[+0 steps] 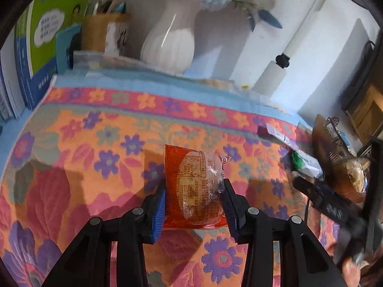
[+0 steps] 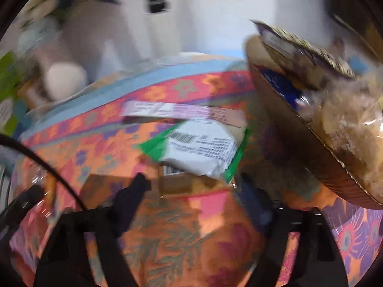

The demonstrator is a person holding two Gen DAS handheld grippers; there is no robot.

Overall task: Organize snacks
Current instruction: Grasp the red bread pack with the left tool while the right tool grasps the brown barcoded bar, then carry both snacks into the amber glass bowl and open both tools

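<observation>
While the left gripper point(image 1: 194, 205) pinches a red snack packet point(image 1: 195, 189) by its two side edges, blue pads pressed into crinkly film, the round cake inside shows through a clear window. That film is slick and puffed with air, so the packet could slide out or tip forward if the hand swings fast. On the right view, blurred, the right gripper point(image 2: 191, 186) stands with its fingers apart around a green-and-white packet point(image 2: 198, 150) and a brown one point(image 2: 177, 181) under it; whether the pads press on either I cannot tell. A bite on both at once could drag the wrong one along. Beyond lies a long pink-and-white wrapper point(image 2: 182, 112) on the flowered woven cloth point(image 1: 100, 143). At far right a ridged brown basket point(image 2: 299, 134) holds bagged snacks. Farther back stands a ribbed white vase point(image 1: 170, 40).
</observation>
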